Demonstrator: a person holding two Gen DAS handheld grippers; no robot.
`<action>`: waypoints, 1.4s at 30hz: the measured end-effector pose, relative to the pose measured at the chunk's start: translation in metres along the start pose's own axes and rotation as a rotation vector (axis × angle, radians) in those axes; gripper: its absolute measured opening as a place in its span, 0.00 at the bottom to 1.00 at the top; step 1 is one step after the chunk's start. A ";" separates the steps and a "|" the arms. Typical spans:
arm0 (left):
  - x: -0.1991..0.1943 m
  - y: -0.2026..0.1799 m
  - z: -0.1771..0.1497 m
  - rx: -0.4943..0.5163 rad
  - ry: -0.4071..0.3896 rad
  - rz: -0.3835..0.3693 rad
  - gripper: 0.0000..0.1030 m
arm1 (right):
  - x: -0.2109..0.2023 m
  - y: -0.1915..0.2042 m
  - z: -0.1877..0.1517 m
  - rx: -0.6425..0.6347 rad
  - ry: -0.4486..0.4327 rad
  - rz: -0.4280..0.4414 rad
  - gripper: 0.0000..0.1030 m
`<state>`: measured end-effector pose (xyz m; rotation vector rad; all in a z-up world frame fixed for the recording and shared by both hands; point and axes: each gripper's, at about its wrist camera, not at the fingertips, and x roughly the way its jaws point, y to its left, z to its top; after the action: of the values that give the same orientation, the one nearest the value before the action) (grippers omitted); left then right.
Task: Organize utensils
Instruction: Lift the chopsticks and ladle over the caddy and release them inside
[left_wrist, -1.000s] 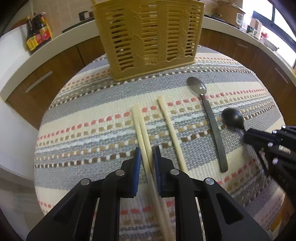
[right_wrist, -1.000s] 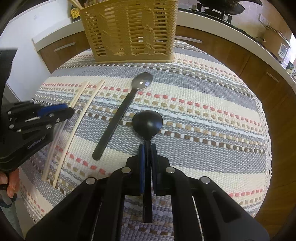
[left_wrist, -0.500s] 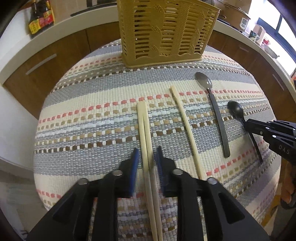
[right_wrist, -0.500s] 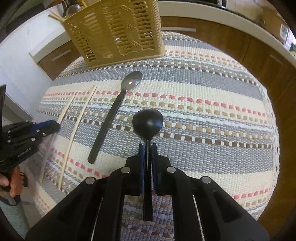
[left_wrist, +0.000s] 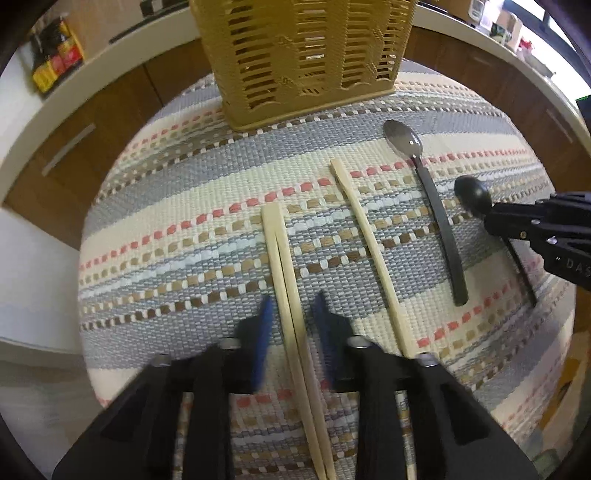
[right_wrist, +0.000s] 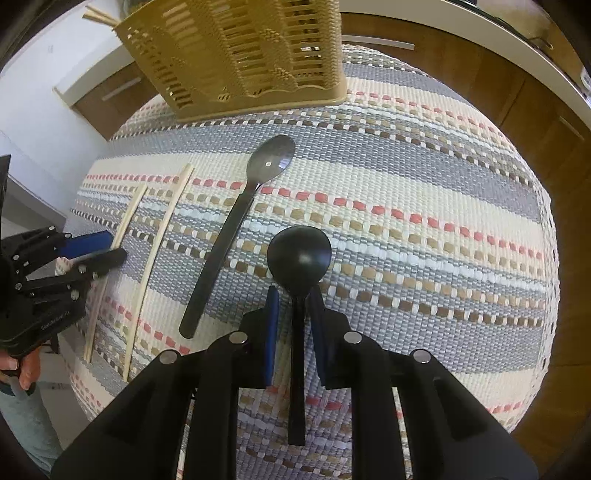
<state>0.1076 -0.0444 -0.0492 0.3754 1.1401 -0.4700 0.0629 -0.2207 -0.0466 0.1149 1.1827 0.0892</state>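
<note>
Left gripper (left_wrist: 290, 317): blue-padded jaws apart, straddling the pair of pale wooden chopsticks (left_wrist: 282, 258), a gap showing on both sides of the pair. Pads blurred in the left wrist view, so contact can't be read exactly, but nothing looks clamped. The pair lies flat, side by side and touching, on the striped woven tablecloth (left_wrist: 177, 236), long axis running toward the basket.

Right gripper (right_wrist: 293, 325): jaws parted a little, one each side of the thin handle of the black round-bowled spoon (right_wrist: 299, 254). Daylight between handle and both pads in the right wrist view, so not gripped. Spoon rests on the cloth, bowl pointing away from the gripper, handle end running back under the fingers.

Other items on the cloth:
- single pale wooden chopstick (left_wrist: 369, 251), lying right of the pair, angled slightly away from it, not touching.
- grey metal spoon with dark handle (left_wrist: 430, 206), between the single chopstick and the black spoon, apart from both, bowl toward the basket.

Tan plastic slotted utensil basket (left_wrist: 303, 62) stands upright at the far edge of the cloth, well clear of all utensils on the table. In the right wrist view a few chopstick tips (right_wrist: 98, 14) stick up past its left corner.

Person's hand (right_wrist: 22, 365) is visible on the left gripper's grip, lower left of the right wrist view. Dark sauce bottles with yellow-red labels (left_wrist: 55, 62) sit on the white counter behind.
</note>
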 end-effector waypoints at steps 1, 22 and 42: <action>-0.001 -0.002 -0.001 0.003 -0.010 0.008 0.11 | 0.001 0.002 0.000 -0.006 -0.002 0.001 0.05; -0.183 0.008 0.050 -0.129 -0.748 -0.090 0.10 | -0.137 0.014 0.057 -0.088 -0.547 0.154 0.05; -0.160 0.043 0.155 -0.229 -1.100 -0.004 0.10 | -0.136 -0.036 0.175 -0.017 -0.908 0.110 0.05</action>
<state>0.1960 -0.0613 0.1587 -0.1087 0.1152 -0.4448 0.1740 -0.2818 0.1382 0.1804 0.2687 0.1257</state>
